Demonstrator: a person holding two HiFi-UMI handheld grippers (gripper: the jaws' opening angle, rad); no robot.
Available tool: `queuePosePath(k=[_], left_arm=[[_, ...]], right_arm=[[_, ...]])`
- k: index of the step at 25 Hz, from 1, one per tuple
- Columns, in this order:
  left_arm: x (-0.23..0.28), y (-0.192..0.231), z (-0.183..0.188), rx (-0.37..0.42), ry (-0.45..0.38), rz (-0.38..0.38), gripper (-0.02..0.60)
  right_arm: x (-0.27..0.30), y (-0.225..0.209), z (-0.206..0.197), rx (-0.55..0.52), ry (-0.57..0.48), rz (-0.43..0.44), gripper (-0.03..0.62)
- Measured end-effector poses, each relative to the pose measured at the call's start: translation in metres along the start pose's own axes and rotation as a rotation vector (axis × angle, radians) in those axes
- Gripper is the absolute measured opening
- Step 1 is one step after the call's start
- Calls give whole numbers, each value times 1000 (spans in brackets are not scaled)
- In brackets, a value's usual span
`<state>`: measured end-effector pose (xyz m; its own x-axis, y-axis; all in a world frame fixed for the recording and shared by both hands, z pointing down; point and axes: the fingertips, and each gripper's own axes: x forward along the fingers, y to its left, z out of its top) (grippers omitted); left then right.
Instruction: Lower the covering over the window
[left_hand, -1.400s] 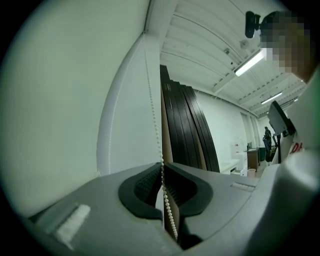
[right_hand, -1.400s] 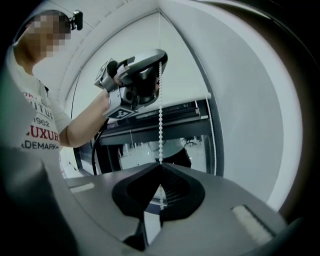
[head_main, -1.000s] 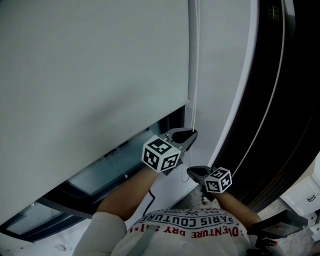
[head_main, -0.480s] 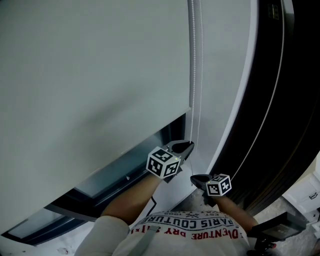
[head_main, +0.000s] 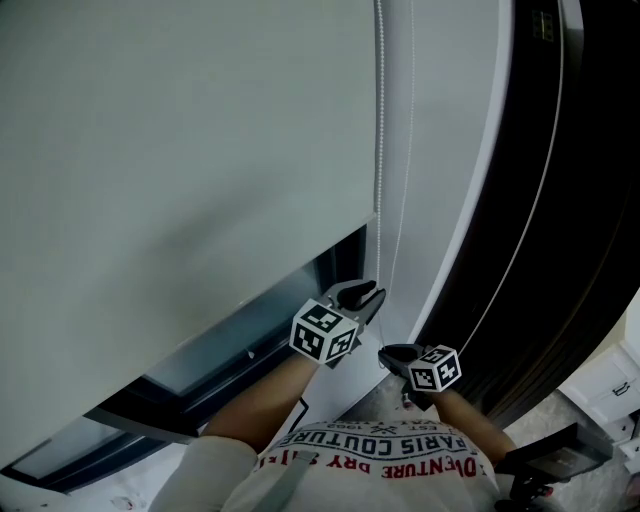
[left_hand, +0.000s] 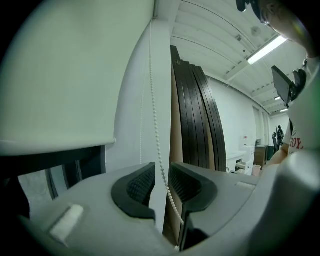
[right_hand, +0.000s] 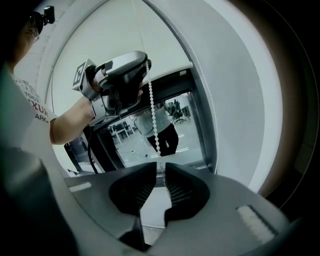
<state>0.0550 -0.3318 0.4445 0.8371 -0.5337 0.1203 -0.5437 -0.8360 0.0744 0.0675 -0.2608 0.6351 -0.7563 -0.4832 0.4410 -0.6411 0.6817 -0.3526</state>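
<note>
Roller blind covers most of the window; a bottom strip is uncovered. Left gripper and right gripper have just opened their fingers; the bead chain runs between them, seemingly loose.

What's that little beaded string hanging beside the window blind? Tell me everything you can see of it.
The bead chain is a thin white string of small round beads, plastic by its look. It hangs in two strands along the edge of the pale roller blind. It runs down between the pads of the left hand-held gripper and on into the right hand-held gripper. Both have just been opening their jaws, so neither pinches it.
</note>
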Motion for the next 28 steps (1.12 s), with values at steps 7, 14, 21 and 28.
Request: queuePosePath(k=[7, 14, 21, 28], left_arm=[[-17, 1, -13, -73, -23, 32, 104], [-43, -54, -13, -76, -21, -42, 101], [-65, -133, 2, -75, -38, -79, 2], [-82, -211, 1, -88, -25, -44, 2]], right_arm=[[-20, -2, 27, -87, -73, -73, 228], [-72, 33, 58, -137, -142, -18, 214], [-138, 72, 68, -86, -229, 15, 3], [-205, 120, 58, -133, -269, 68, 5]])
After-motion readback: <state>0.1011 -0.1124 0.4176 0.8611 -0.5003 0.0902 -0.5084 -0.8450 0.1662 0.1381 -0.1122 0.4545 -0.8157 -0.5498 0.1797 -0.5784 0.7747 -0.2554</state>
